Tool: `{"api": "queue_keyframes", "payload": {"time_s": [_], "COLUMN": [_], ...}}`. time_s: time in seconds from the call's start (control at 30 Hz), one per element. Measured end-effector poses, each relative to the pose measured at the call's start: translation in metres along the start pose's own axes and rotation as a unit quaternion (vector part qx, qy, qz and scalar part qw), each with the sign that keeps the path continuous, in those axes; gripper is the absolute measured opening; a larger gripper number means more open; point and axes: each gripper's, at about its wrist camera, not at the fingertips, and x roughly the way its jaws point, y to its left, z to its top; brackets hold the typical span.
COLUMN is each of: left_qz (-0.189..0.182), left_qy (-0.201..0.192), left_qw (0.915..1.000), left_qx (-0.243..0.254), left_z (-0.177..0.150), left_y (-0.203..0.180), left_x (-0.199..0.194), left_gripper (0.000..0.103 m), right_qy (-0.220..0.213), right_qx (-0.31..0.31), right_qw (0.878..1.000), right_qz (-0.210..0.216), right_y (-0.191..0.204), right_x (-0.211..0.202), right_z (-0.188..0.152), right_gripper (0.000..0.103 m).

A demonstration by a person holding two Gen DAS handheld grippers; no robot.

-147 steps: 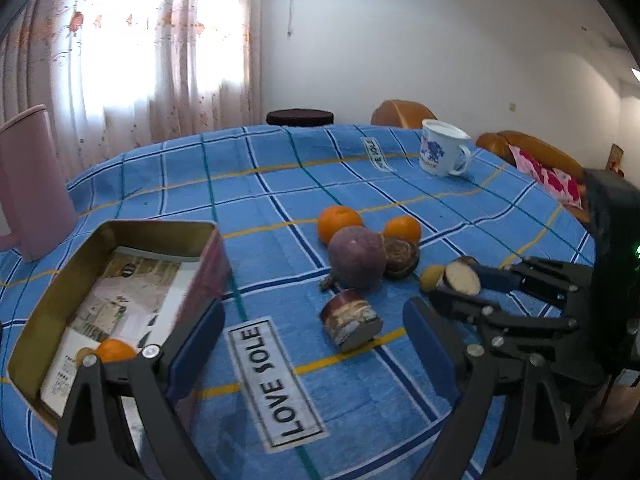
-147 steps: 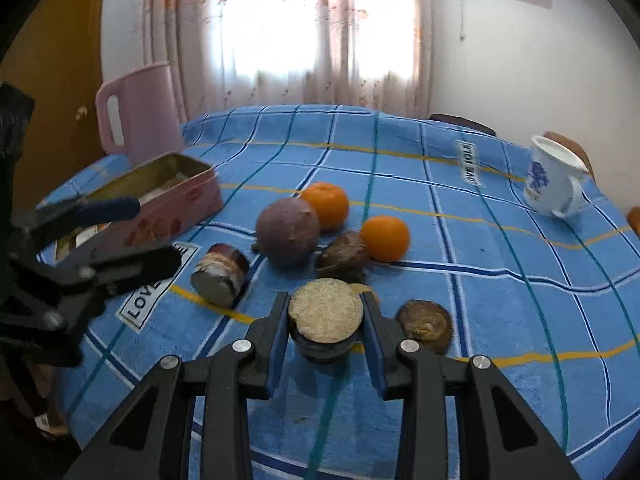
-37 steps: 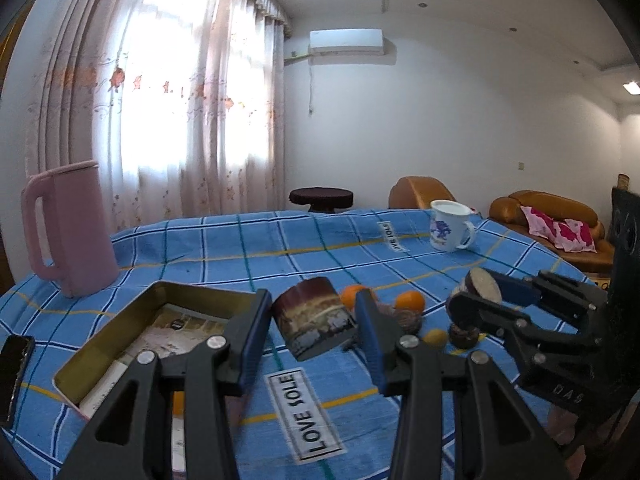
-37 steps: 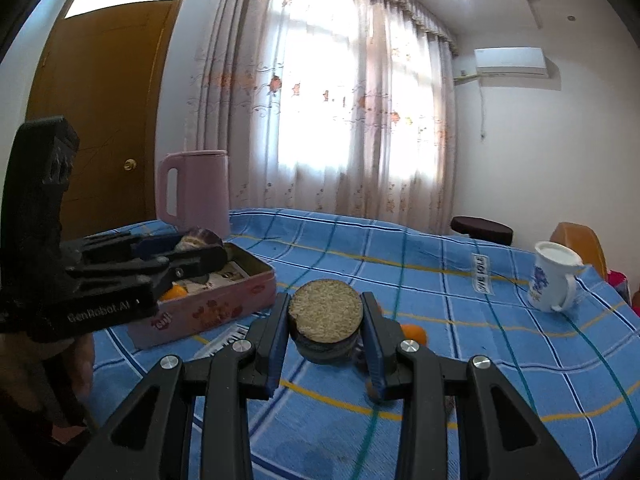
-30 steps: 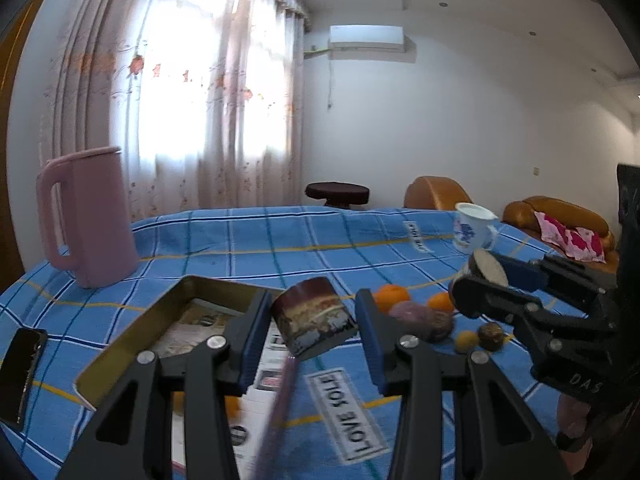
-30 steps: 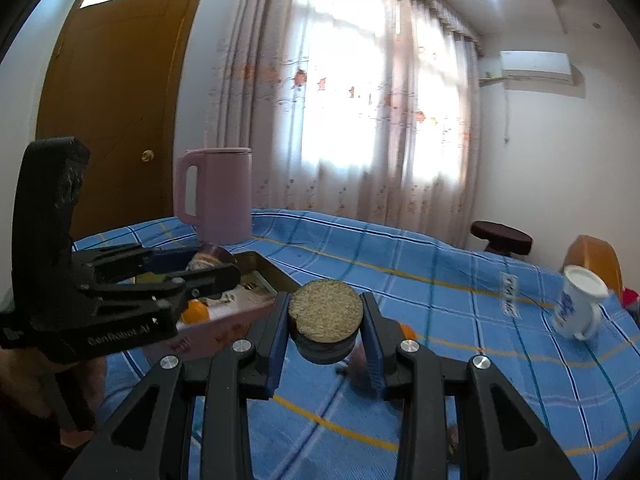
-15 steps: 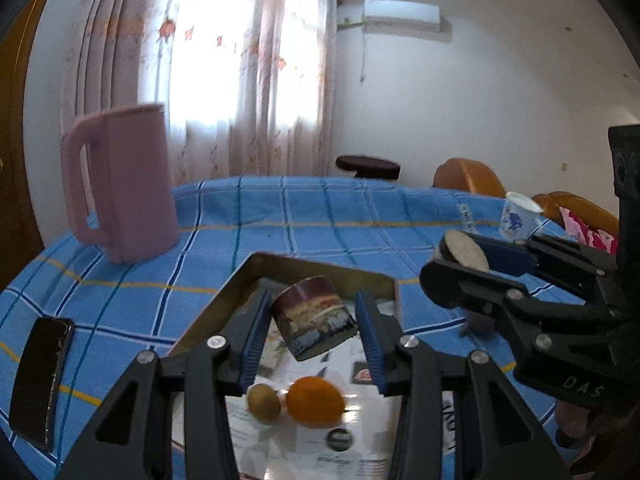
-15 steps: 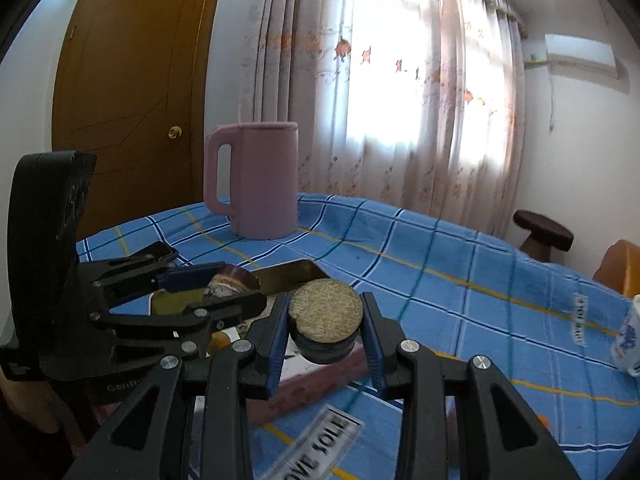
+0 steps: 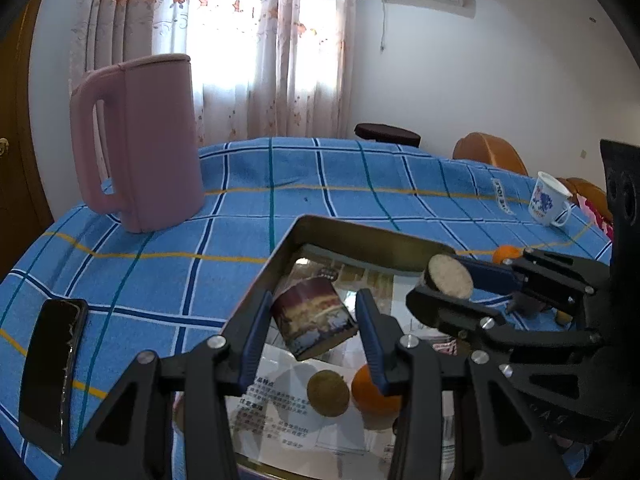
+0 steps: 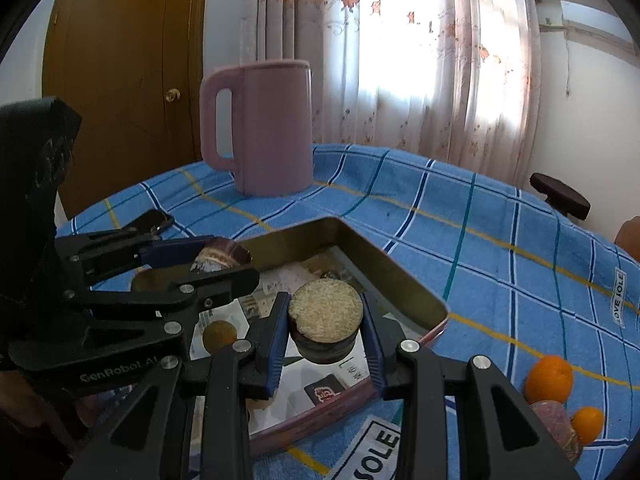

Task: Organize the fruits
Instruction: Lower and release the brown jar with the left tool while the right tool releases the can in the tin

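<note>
Pink jug (image 9: pixel 140 144), phone (image 9: pixel 52 364) beside tin (image 9: pixel 360 236); left gripper (image 9: pixel 314 332) clamps purple chunk (image 9: pixel 314 322), right gripper (image 10: pixel 326 332) clamps cut piece (image 10: pixel 325 326).

Surface cloth (image 9: pixel 320 184): blue with white, teal and yellow grid lines. Jug (image 9: pixel 140 140): plain pale pink. Tin (image 10: pixel 400 276): brass-gold inside, pink outside, lined with printed paper. Tongs' pads (image 10: pixel 276 340): blue on black frames. Loose fruit (image 10: pixel 548 376): orange. Mug (image 9: pixel 546 200): white, blue motif.
</note>
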Motion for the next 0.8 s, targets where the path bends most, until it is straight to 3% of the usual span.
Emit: {"api": "queue_keyframes", "payload": {"time_s": [0.47, 0.57, 0.67, 0.8], "left_qz": [0.024, 0.036, 0.045, 0.036], "left_qy": [0.031, 0.024, 0.01, -0.027], "left_qw": [0.999, 0.9988, 0.9986, 0.9989], "left_qx": [0.022, 0.024, 0.026, 0.015], "left_z": [0.0, 0.001, 0.002, 0.004], "left_y": [-0.004, -0.005, -0.007, -0.011], "left_x": [0.015, 0.01, 0.001, -0.021], "left_gripper": [0.045, 0.047, 0.058, 0.087], "right_qy": [0.037, 0.027, 0.014, -0.016], "right_qx": [0.012, 0.017, 0.029, 0.025], "right_qw": [0.999, 0.999, 0.999, 0.999], "right_qz": [0.004, -0.013, -0.012, -0.027], "right_y": [-0.006, -0.008, -0.014, -0.02], "right_x": [0.013, 0.008, -0.004, -0.04], "right_z": [-0.001, -0.001, -0.002, -0.009], "right_gripper": [0.037, 0.047, 0.053, 0.056]}}
